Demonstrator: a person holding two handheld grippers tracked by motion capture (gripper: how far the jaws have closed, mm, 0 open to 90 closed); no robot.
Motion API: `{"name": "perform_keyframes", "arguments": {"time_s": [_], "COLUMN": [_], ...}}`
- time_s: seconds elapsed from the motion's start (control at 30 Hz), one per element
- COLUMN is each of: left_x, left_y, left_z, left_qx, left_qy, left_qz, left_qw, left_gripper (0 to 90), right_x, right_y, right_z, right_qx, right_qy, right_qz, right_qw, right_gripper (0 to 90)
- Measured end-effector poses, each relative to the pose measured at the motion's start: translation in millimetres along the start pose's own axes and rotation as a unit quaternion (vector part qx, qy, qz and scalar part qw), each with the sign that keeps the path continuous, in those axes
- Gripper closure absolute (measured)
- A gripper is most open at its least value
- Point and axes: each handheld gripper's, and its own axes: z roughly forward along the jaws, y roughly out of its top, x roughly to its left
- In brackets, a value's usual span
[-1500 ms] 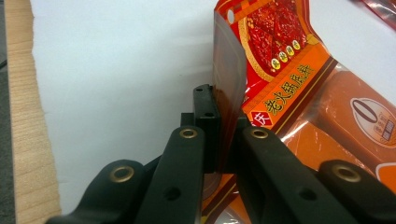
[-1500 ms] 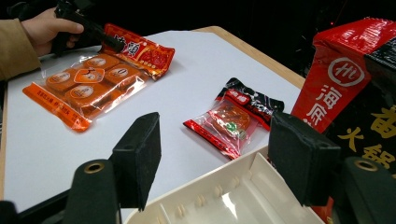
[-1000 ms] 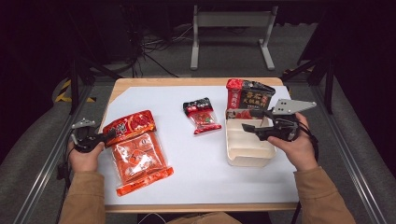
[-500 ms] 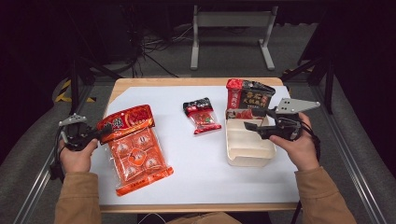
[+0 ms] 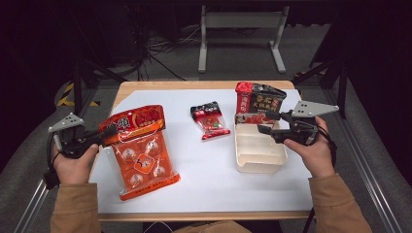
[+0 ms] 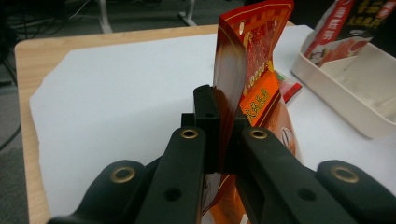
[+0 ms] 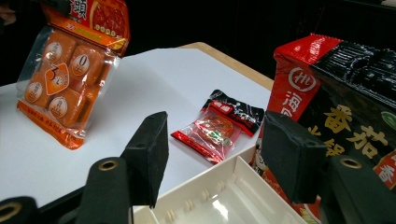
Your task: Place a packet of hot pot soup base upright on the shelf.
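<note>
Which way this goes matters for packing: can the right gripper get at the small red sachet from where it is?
Probably yes. The right gripper is open and holds nothing, and the small red sachet lies alone on the white sheet just past the tray, with nothing between them.

Orange bag [image 6: 254, 70] – top and bottom cut off by the frame in left gripper view, its clamped edge hidden btwn the jaws. In right gripper view the bag's top runs off the upper edge. Black pack [image 7: 345, 107] cut at the right edge – base hidden behind tray [image 7: 233, 196] wall. Print on small sachet [image 5: 210, 120] too small to read in high view.
</note>
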Motion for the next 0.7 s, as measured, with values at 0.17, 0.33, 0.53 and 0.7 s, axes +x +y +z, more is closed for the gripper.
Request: {"name": "perform_keyframes", "arguments": {"time_s": [0.17, 0.33, 0.53, 0.7], "left_x": [-16.3, -28.5, -53.3, -79.3], "left_y": [8.4, 13.6, 22.8, 30.1], "left_z": [-7.3, -12.2, -23.6, -33.4], "left_qx": [-0.011, -0.019, -0.032, -0.041], "left_qy": [-0.015, -0.024, -0.032, -0.046], "left_qz": [0.020, 0.038, 0.083, 0.124], "left_qw": [0.9996, 0.9988, 0.9955, 0.9904], "left_gripper": [90.0, 90.0, 90.0, 90.0], "right_x": [-1.2, -2.4, -3.5, -4.1], "right_y": [0.1, 0.1, -0.9, -2.7], "right_z": [-1.5, -3.6, -3.2, -1.8], "right_qx": [-0.005, -0.009, -0.007, -0.016], "right_qy": [-0.003, -0.003, 0.005, 0.013], "right_qz": [0.003, 0.009, 0.013, 0.016], "right_qw": [1.0000, 0.9999, 0.9999, 0.9997], "right_gripper": [41.5, 41.6, 41.0, 41.0]}}
